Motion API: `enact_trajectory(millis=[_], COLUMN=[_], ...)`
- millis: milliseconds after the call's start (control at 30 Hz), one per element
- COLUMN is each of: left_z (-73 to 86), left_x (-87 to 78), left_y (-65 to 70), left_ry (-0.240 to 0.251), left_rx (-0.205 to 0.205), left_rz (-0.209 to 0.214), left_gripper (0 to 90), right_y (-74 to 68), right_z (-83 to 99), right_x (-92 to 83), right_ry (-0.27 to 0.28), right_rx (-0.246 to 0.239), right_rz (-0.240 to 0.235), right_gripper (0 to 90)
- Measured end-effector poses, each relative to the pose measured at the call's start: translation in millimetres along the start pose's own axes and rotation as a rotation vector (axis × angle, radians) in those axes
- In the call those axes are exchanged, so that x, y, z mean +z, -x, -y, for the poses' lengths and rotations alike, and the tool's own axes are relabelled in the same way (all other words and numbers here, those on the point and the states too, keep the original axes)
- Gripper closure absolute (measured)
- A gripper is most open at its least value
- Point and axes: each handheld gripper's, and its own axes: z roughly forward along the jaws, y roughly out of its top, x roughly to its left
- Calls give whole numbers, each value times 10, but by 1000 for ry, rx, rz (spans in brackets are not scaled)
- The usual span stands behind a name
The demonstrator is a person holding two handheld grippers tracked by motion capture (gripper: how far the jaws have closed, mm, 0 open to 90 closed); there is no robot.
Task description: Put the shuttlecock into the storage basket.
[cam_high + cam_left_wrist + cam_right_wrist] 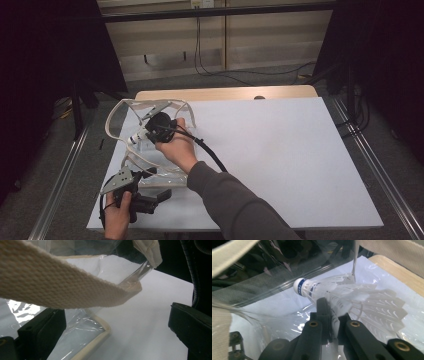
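Note:
A white shuttlecock (342,292) with a blue-banded cork tip sits between the jaws of my right gripper (332,315), which is shut on its feathers. In the high view the right gripper (159,127) reaches into the mouth of a clear plastic bag (147,165) trimmed with beige webbing, and the shuttlecock (136,138) points left inside it. My left gripper (162,196) rests at the bag's near edge. Its jaws stand wide apart in the left gripper view (115,327), with the bag's corner (82,330) between them and a beige strap (50,282) crossing above, untouched.
The bag lies on the left part of a white board (280,150) that covers a wooden table (225,93). The right gripper's black cable (210,152) trails over the board beside the sleeve. Metal rails run along both sides of the table.

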Motion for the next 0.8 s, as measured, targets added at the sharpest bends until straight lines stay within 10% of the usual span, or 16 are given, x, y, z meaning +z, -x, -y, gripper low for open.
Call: enact_trajectory(millis=[800], left_z=[5], left_x=[-10], left_y=[-3], left_ry=[0], left_rx=[2], left_rz=[-4], left_gripper=[14], right_y=[92], right_z=[82], right_x=[-19], right_ry=[-10], right_rx=[11], right_rz=[7], right_gripper=[872])
